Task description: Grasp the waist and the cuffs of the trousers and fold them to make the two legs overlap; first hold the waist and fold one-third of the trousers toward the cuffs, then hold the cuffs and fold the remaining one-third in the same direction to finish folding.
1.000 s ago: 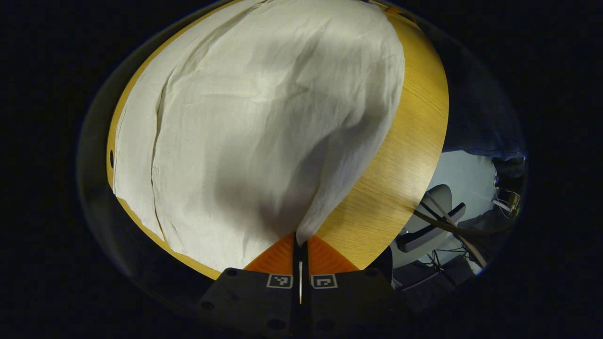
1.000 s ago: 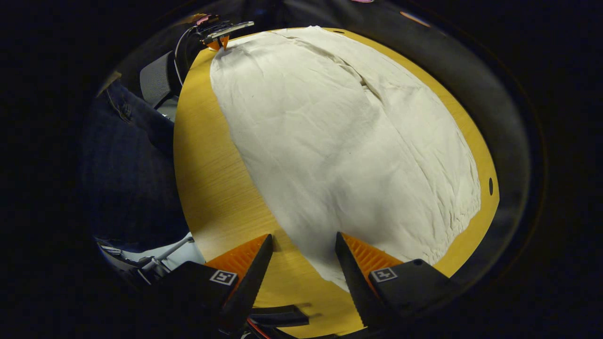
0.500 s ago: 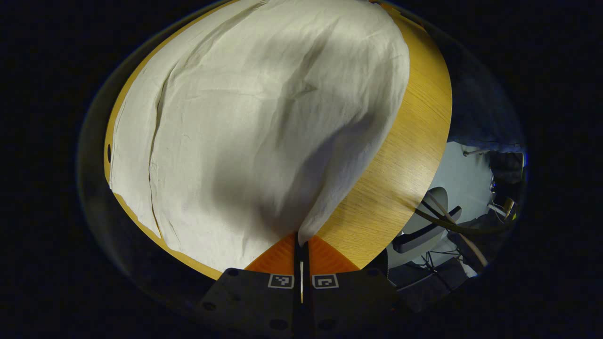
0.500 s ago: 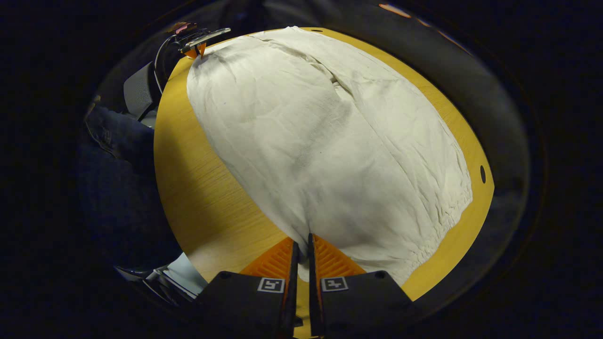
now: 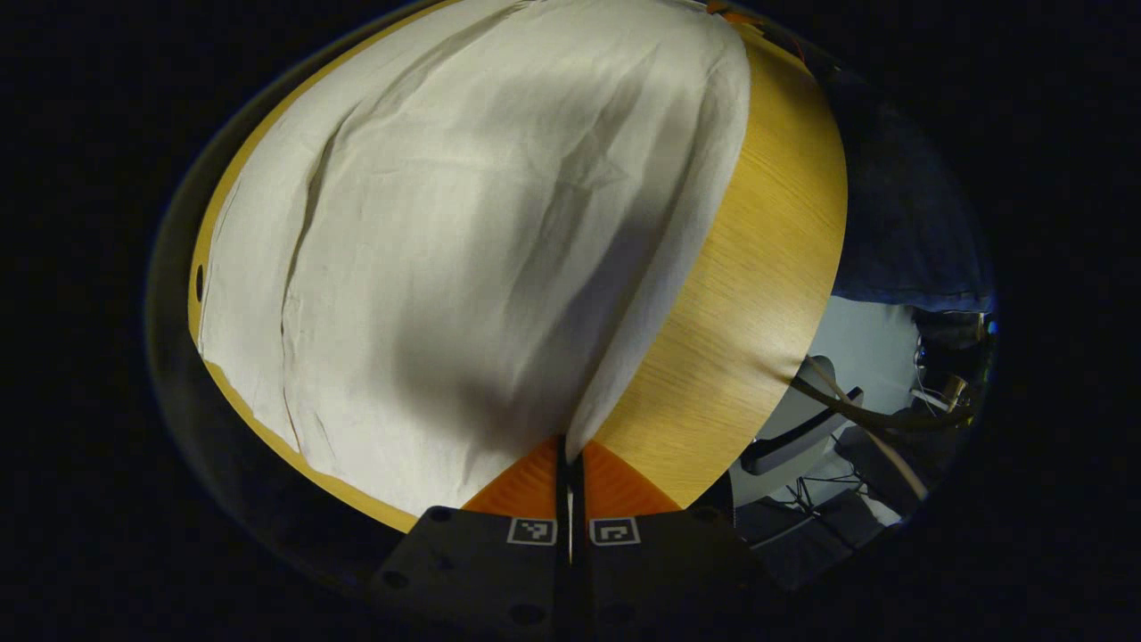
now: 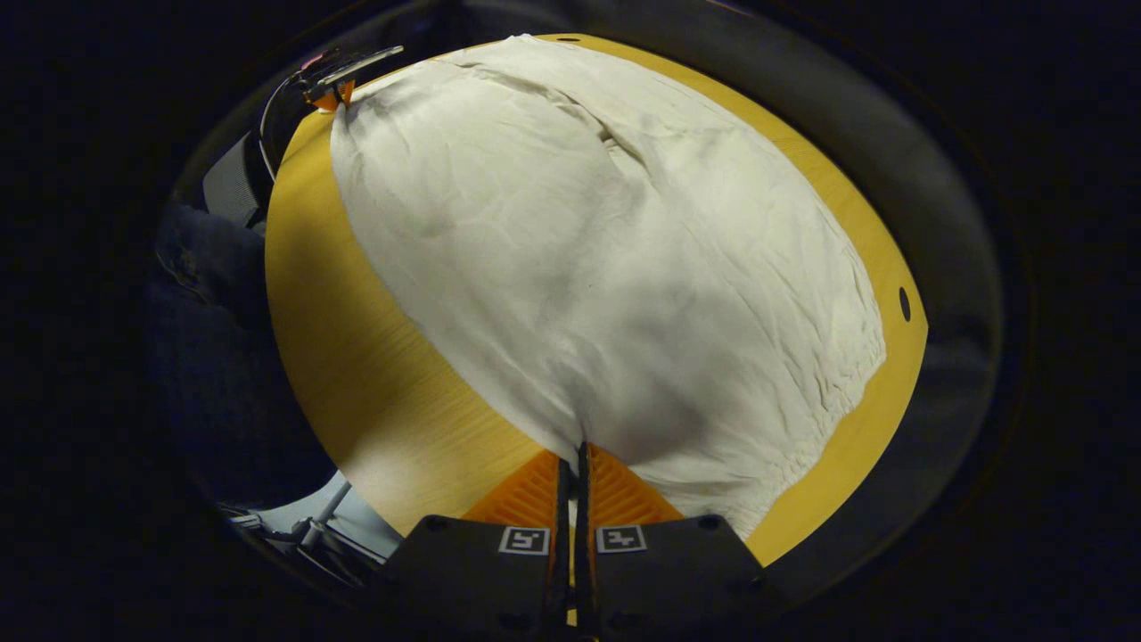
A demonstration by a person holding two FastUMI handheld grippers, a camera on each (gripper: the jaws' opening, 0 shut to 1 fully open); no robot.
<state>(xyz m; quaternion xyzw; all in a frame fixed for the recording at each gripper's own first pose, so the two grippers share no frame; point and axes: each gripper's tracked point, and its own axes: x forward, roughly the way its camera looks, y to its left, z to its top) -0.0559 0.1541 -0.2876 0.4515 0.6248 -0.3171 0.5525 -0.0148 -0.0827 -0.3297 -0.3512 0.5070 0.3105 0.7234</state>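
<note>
**Cream trousers pinched at both ends on a wooden table**

Cream cloth, the trousers (image 5: pixel 463 241), lies spread over most of the yellow-brown wooden table (image 5: pixel 758 294). In the left gripper view the left gripper (image 5: pixel 569 459) sits at 6 o'clock with its two fingers pressed together, and a corner of the trousers is caught between them; the near edge of the cloth rises from the table in a taut ridge that runs from the fingers toward 1 o'clock. A long crease runs down the cloth at about 9 o'clock. Bare table shows at 3 o'clock, and past its edge, at 4 o'clock, stands a grey chair (image 5: pixel 802 419) on a pale floor (cables trail around it).

In the right gripper view the right gripper (image 6: pixel 575 464) is likewise at 6 o'clock, fingers closed with no visible gap, pinching the near edge of the trousers, which puckers just above the tips. A gathered, wrinkled hem lies at 4 o'clock. At 11 o'clock the other gripper holds the far corner of the cloth at the table's edge. Bare wood shows from 7 to 10 o'clock, and a small dark hole (image 6: pixel 905 304) marks the tabletop at 3 o'clock.
</note>
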